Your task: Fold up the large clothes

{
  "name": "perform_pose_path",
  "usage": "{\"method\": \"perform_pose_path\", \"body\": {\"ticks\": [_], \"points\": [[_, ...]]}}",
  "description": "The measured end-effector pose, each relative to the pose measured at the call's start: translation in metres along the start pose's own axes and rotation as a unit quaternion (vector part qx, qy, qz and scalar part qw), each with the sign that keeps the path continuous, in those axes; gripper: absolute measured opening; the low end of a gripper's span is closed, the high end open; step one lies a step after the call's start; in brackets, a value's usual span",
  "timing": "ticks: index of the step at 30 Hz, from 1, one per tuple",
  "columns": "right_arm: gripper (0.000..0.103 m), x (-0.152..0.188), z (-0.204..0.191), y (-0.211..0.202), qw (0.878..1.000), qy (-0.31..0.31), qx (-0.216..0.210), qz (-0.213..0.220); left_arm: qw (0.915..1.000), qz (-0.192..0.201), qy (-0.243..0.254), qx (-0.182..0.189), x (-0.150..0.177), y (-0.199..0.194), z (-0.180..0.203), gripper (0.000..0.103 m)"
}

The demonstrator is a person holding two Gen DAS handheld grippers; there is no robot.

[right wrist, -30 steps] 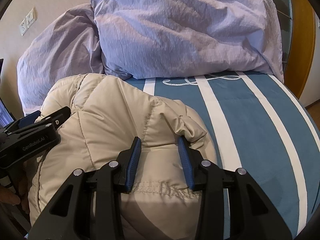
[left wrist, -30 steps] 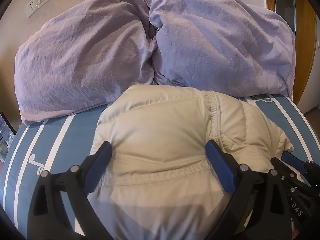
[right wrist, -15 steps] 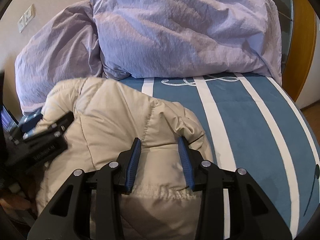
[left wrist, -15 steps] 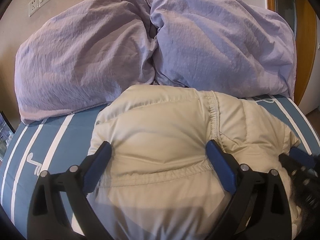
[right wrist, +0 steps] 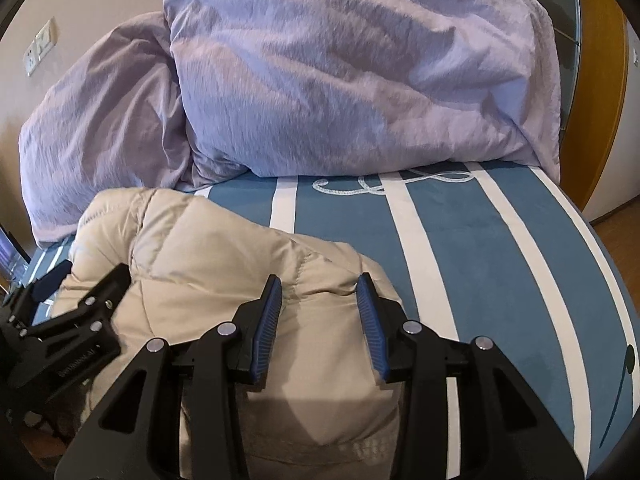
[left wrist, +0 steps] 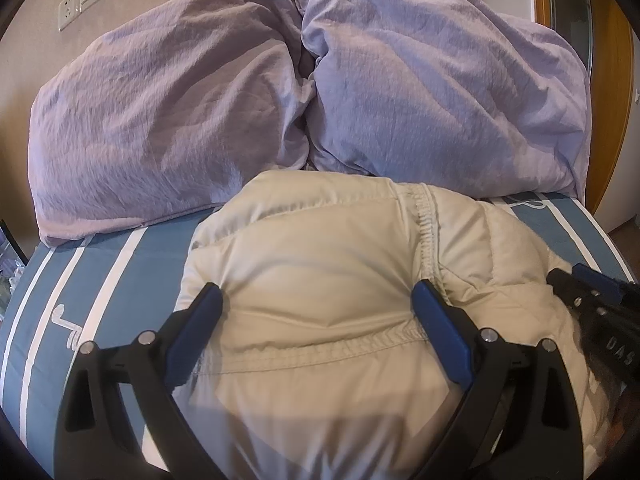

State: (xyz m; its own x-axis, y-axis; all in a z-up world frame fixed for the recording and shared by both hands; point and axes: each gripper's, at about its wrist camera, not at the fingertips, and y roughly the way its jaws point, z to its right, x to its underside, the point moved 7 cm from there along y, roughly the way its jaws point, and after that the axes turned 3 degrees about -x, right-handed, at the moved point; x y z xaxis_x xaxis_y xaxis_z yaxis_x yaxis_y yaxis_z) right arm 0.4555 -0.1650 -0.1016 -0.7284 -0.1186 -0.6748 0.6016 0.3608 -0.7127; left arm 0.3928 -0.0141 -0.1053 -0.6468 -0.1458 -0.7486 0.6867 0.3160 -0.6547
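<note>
The left gripper [left wrist: 316, 320] gapes wide over the jacket [left wrist: 320, 264]; the right gripper [right wrist: 320, 308], half open, seemingly grips nothing; next, pinch an edge to fold

Both tools share one build. The left gripper [left wrist: 318, 316] has matte black plastic arms shaped as open triangular frames with cut-out windows, and round silver screw heads sit at the pivots. Its fingers [left wrist: 440, 332] carry long, smooth, deep blue pads. The right gripper [right wrist: 320, 320] has the same black frames and silver screws, but its blue pads [right wrist: 266, 328] show fine ribbing across their faces. From the left wrist view the right tool's black body bears pale letters reading "DAS"; the left tool's side carries small lettering too blurred to read.
</note>
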Motion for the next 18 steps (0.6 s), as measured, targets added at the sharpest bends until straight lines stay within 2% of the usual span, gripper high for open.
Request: {"method": "perform_pose_path", "body": {"ticks": [18], "points": [[0.043, 0.0087, 0.0039, 0.0103, 1.000, 0.001, -0.002, 0.020, 1.0000, 0.006, 0.005, -0.005, 0.0009, 0.0016, 0.0019, 0.095]]}}
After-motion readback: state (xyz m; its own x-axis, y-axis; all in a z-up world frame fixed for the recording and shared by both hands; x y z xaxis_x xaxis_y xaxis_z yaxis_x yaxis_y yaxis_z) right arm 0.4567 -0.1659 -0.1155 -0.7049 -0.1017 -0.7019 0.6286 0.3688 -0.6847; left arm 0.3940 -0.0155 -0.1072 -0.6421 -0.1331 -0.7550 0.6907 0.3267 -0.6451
